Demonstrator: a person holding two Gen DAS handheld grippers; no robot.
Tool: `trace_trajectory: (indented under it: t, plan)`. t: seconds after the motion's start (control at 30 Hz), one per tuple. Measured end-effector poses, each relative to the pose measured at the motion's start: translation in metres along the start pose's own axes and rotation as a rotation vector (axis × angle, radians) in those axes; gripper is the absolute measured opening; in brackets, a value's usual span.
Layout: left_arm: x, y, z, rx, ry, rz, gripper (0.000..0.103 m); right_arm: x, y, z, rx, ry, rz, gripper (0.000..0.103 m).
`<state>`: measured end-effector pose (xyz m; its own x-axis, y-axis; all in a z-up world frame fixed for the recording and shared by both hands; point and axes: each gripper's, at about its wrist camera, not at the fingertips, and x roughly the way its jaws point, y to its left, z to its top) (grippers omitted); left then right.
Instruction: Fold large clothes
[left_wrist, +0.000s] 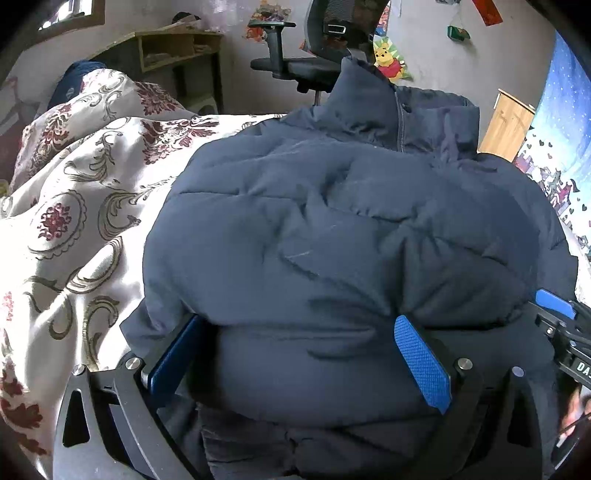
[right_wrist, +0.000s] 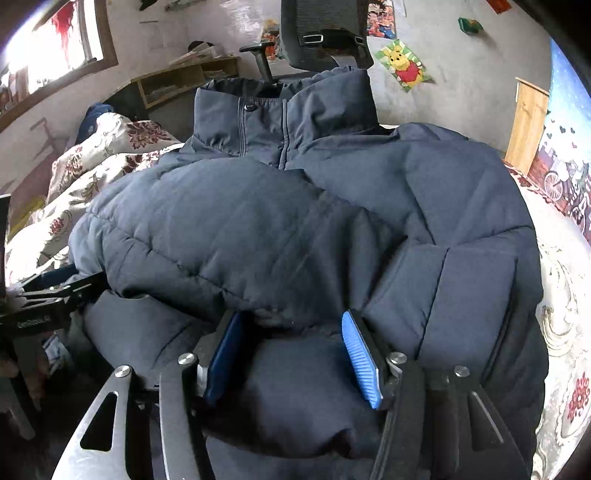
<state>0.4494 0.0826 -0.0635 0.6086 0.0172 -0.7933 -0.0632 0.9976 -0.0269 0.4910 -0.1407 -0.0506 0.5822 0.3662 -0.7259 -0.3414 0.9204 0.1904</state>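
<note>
A dark navy puffer jacket (left_wrist: 332, 206) lies on a bed, collar at the far end and its near hem folded up over the body. In the left wrist view my left gripper (left_wrist: 299, 325) has its blue pads (left_wrist: 421, 362) wide apart, and the thick folded hem fills the gap and touches both. In the right wrist view my right gripper (right_wrist: 291, 321) stands further right on the same folded edge of the jacket (right_wrist: 295, 206), with a puffy bulge packed between its pads (right_wrist: 360, 358). A folded sleeve cuff (right_wrist: 476, 291) lies just to its right.
A cream bedspread (left_wrist: 74, 206) with red and gold patterns covers the bed left of the jacket and shows to its right (right_wrist: 561, 295). Beyond the collar stands a black office chair (left_wrist: 295, 62). A shelf desk (left_wrist: 173, 51) is at the back left and a wooden cabinet (left_wrist: 506, 122) at the back right.
</note>
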Motion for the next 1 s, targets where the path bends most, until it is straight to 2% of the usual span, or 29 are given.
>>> trace_trajectory:
  t: [0.23,0.37,0.5,0.63,0.8,1.0]
  plan:
    - [-0.036,0.004,0.014,-0.036,0.009,-0.038,0.101,-0.03,0.003,0.005,0.044,-0.018,-0.005,0.07]
    - [-0.068,0.009,0.018,-0.048,-0.032,-0.037,0.101,-0.055,0.01,0.011,0.05,-0.06,0.0,0.082]
    - [-0.098,0.01,0.02,-0.043,-0.077,-0.035,0.101,-0.084,0.02,0.016,0.037,-0.1,-0.005,0.087]
    - [-0.125,0.009,0.021,-0.046,-0.122,-0.027,0.101,-0.112,0.027,0.019,0.043,-0.136,-0.007,0.096]
    - [-0.169,0.012,0.022,-0.07,-0.146,-0.058,0.101,-0.151,0.037,0.021,0.041,-0.187,-0.018,0.097]
    - [-0.249,-0.007,0.009,0.001,-0.225,-0.025,0.101,-0.215,0.053,0.014,0.038,-0.269,0.016,0.097]
